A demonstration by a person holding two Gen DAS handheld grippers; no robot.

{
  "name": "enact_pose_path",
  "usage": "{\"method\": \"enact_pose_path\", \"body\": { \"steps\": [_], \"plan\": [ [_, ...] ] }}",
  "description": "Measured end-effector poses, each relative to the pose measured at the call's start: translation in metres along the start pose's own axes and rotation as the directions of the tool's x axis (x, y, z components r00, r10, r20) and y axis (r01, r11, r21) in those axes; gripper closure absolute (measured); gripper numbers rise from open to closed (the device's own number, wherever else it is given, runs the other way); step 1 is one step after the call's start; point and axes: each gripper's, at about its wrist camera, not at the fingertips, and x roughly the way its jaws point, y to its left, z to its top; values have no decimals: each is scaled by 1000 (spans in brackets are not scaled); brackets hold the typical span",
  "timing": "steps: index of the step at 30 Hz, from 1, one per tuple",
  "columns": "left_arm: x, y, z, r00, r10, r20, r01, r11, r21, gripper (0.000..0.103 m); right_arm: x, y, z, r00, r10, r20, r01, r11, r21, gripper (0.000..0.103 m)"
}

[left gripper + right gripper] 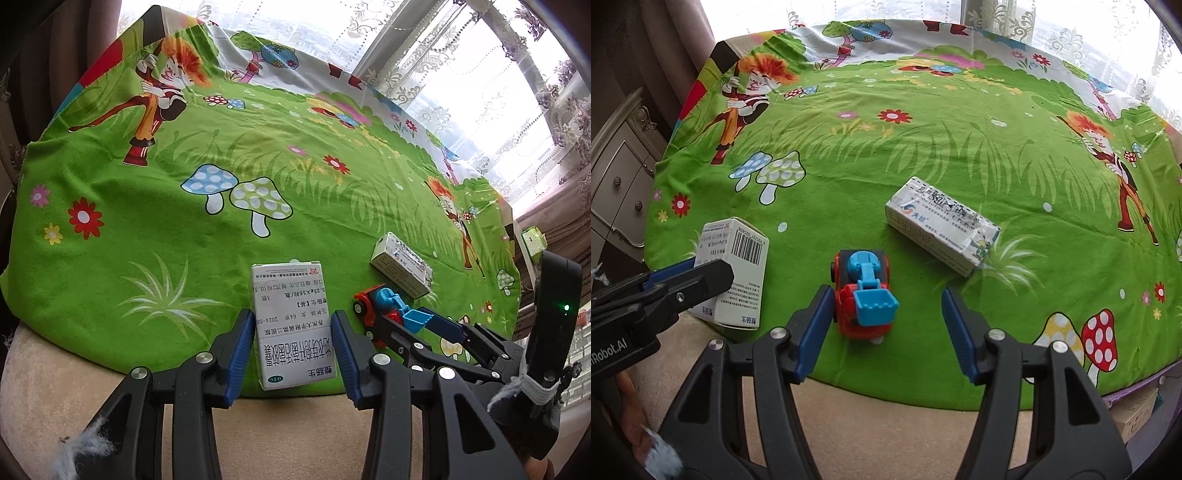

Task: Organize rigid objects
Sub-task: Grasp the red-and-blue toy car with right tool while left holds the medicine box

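A white medicine box (291, 325) with black print stands between the blue pads of my left gripper (293, 354); the pads lie against its two sides. It also shows in the right wrist view (733, 273) with one left finger (683, 284) across it. A red toy truck with a blue scoop (866, 295) sits on the green cloth; my right gripper (886, 328) is open around it, and the left pad is close to the truck's side. The truck (380, 306) also shows in the left wrist view. A long white box (942, 225) lies beyond the truck, also in the left wrist view (402, 264).
The green cartoon cloth (923, 147) covers a beige cushioned surface (886, 435) whose bare front edge lies under both grippers. A white drawer cabinet (617, 177) stands at the left. Lace curtains and a window (480, 74) are behind. A small box (1137, 413) sits low at the right.
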Motion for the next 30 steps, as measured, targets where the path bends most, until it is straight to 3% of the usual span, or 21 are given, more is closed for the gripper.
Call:
{"method": "enact_pose_path", "body": {
  "steps": [11, 14, 15, 22, 30],
  "plan": [
    [2, -3, -1, 1000, 12, 2, -12, 1000, 20, 59, 0, 10, -1, 1000, -2, 12, 3, 999, -52, 43],
    [2, -3, -1, 1000, 13, 1, -13, 1000, 23, 59, 0, 13, -1, 1000, 7, 16, -6, 998, -67, 55],
    [2, -4, -1, 1000, 13, 1, -13, 1000, 24, 59, 0, 13, -1, 1000, 14, 17, -13, 997, -70, 64],
    [4, -7, -3, 1000, 19, -3, -18, 999, 41, 59, -8, 16, -3, 998, 24, 61, -19, 996, -84, 66],
    [5, -7, -3, 1000, 18, -7, -17, 999, 44, 59, -5, 18, -4, 999, 5, 44, -1, 996, -94, 64]
  ]
}}
